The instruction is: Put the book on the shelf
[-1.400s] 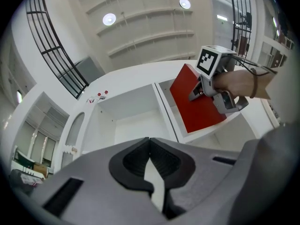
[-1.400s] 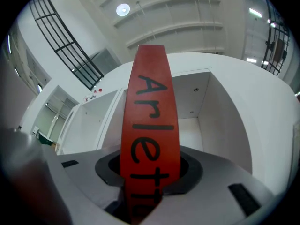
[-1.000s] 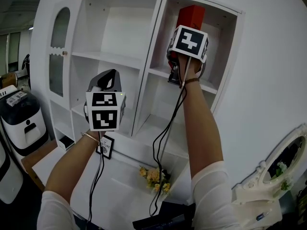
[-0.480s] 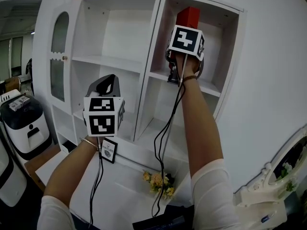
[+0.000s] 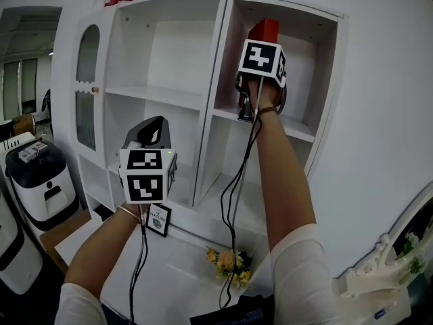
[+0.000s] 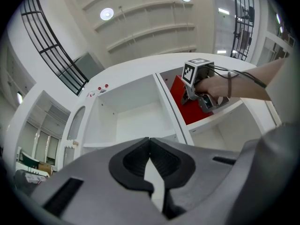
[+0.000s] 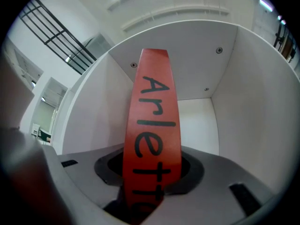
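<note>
Right gripper view looked straight along the right tool (image 7: 151,179), and a red book (image 7: 152,125) stood upright between its two jaws. The dark pads lay against both sides of the spine low in the frame, so the tool had hold of the book, although the jaws had just been opening a little. Dark letters ran up the spine. Behind the book were the white back and side walls of one shelf compartment (image 7: 201,125).

In the head view this tool was in the upper middle of the frame, under its marker cube (image 5: 262,61), and the right hand (image 5: 265,100) gripped its handle. The book rose above the cube, inside the upper right compartment of the white shelf unit (image 5: 169,97). Its lower end was hidden there. In the left gripper view the red cover reached down to the shelf board (image 5: 301,128), but whether it rested on the board could not be told.

The left tool (image 6: 150,146) had its jaws closed together, tips touching, with nothing between them. It was at centre left of the head view, in front of the left half of the unit and well apart from the book. Black cables (image 5: 233,195) hung from both tools. Lower down, on the white surface (image 5: 183,276), a small framed sign (image 5: 157,220) stood near some yellow flowers (image 5: 230,264). A white appliance (image 5: 42,181) stood at the left edge.
</note>
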Demonstrator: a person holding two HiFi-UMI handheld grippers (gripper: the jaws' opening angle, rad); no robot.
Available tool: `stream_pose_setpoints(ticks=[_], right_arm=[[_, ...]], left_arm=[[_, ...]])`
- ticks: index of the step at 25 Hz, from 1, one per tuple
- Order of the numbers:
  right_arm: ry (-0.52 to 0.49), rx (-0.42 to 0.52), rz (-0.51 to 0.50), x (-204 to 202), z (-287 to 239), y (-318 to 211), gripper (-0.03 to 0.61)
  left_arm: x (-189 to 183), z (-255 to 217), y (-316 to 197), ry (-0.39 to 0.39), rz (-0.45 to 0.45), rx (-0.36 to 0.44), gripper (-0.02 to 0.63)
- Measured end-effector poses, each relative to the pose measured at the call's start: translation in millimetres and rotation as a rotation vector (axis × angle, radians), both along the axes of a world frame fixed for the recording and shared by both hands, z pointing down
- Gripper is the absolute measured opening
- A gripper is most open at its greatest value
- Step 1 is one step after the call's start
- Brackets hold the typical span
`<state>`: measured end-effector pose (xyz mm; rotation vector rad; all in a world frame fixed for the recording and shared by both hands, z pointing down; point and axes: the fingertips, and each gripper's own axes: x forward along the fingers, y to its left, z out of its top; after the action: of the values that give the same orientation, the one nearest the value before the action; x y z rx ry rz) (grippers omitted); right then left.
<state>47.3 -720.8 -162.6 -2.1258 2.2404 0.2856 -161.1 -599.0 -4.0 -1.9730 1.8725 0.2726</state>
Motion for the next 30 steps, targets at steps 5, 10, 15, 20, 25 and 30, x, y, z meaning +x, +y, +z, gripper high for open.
stream_pose_setpoints(ticks=[5, 10, 15, 20, 25, 30], right_arm=[[0.024, 0.023, 0.020, 1, 1, -3, 0.193], [0.031, 0.015, -0.016, -1, 7, -5, 0.233], [-0.002, 0.011, -0.064, -6, 10, 1, 0.255], [-0.011, 0.037, -0.061, -2, 4, 11, 0.263], [-0.027, 0.043, -0.070, 4, 1, 21, 0.276], [-0.074, 0.046, -0.092, 5, 6, 35, 0.285]], left_arm=[[-5, 5, 3, -0.001, -0.016, -0.015, 0.008], [-13, 11, 3, 0.009, -0.026, -0.023, 0.008], [-11, 20, 3, 0.018, -0.018, -0.039, 0.008], [-4, 21, 9, 0.010, -0.002, -0.039, 0.008], [-4, 24, 15, 0.012, 0.004, -0.048, 0.008], [-4, 32, 23, -0.011, 0.003, -0.057, 0.008]])
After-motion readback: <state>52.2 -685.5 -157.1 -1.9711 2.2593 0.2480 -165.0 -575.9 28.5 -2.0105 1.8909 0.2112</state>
